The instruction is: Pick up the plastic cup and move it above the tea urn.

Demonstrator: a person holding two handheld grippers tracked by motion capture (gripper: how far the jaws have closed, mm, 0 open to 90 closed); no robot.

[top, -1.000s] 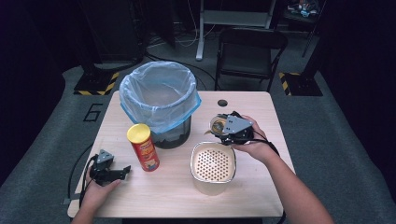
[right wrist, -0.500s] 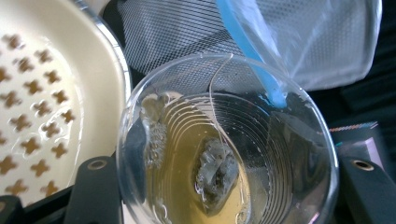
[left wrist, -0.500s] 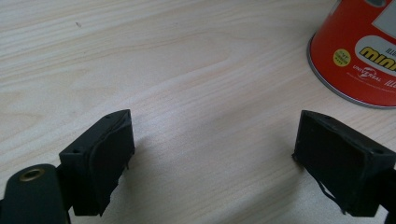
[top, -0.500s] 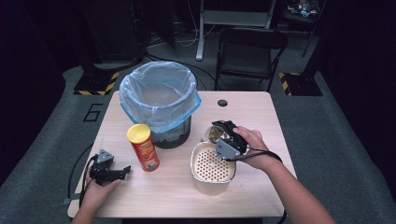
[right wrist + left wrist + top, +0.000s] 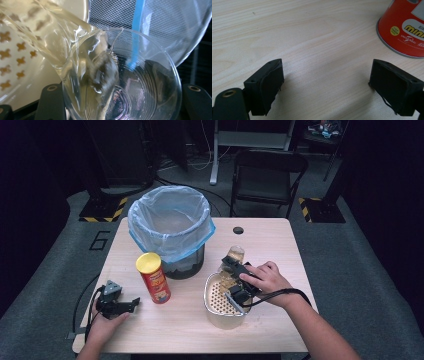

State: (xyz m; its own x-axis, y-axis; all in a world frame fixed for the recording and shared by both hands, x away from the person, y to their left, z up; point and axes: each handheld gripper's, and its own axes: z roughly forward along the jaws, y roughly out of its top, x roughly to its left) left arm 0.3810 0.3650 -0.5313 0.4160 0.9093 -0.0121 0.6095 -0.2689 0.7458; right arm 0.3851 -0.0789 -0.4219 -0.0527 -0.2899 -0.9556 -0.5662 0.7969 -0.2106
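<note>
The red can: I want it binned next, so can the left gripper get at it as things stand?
Probably yes. The left gripper rests open on the table, the red can stands upright just beyond its jaws, and bare wood lies between them.

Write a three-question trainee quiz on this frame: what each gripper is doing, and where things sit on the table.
1. True or false: the left gripper has its jaws closed on the red chips can.
2. What does the right gripper hold, and what is happening to it?
3. Which stands nearer the lined bin: A) the chips can, B) the left gripper?

Key
1. False: its jaws stand wide open over bare table, with the can apart from them.
2. A clear plastic cup, tipped so that liquid pours into the perforated beige strainer bowl.
3. A.
</note>
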